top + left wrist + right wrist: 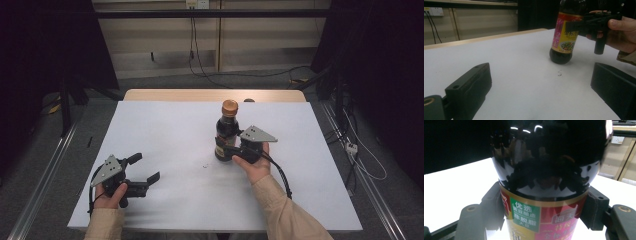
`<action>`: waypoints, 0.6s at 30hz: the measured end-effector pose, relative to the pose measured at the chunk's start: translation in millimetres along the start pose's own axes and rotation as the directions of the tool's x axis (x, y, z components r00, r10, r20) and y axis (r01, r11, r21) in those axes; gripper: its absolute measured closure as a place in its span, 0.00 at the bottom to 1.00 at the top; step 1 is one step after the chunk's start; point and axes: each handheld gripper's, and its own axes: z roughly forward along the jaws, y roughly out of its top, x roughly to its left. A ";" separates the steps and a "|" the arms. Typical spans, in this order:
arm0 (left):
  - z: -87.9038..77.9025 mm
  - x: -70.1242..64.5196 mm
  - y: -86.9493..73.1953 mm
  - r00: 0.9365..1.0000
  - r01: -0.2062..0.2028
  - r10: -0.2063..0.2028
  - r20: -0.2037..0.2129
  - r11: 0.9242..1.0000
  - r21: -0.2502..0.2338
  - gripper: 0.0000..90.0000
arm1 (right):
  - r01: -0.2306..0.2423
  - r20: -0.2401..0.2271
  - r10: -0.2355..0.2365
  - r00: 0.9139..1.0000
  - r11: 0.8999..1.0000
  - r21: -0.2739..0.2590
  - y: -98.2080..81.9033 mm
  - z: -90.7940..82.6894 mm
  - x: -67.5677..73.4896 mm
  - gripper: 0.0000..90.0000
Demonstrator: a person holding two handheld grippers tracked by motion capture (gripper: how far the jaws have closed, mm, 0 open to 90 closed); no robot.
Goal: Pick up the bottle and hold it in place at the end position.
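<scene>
Standing upright on the white tabletop [165, 130], the dark sauce bottle [227, 132] with its brown cap [230, 106] is clamped at the labelled body between the jaws of the right tongs [223, 148], one jaw on each side of the label, as the right gripper view shows. The left tongs [145, 167] rest well apart from it near the tabletop's front edge with jaws spread wide and nothing between them, the bottle ahead of them and off to their right. Between the two tongs lies bare white surface with one small dark speck [559, 73] just in front of the bottle's base.
</scene>
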 end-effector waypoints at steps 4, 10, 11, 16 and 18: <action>0.5 -0.5 -0.1 1.000 -0.001 0.001 0.003 1.000 0.004 0.03 | 0.005 -0.013 -0.005 1.000 1.000 -0.006 4.2 2.0 2.4 0.35; 0.8 -0.2 -0.1 1.000 0.004 -0.004 0.001 1.000 0.001 0.03 | 0.019 -0.038 -0.019 0.999 1.000 -0.014 9.9 6.2 5.7 0.34; 0.7 -0.2 -0.1 1.000 0.003 -0.003 0.001 1.000 0.002 0.03 | 0.024 -0.047 -0.024 0.999 1.000 -0.011 10.7 8.6 7.0 0.34; 0.2 0.0 -0.2 1.000 0.002 -0.002 0.001 1.000 0.003 0.03 | 0.030 -0.066 -0.029 0.997 1.000 0.004 8.8 14.3 8.9 0.34; 0.0 -0.1 -0.2 1.000 0.002 -0.002 0.002 1.000 0.002 0.03 | 0.031 -0.071 -0.031 0.997 0.999 0.007 8.3 16.1 9.4 0.34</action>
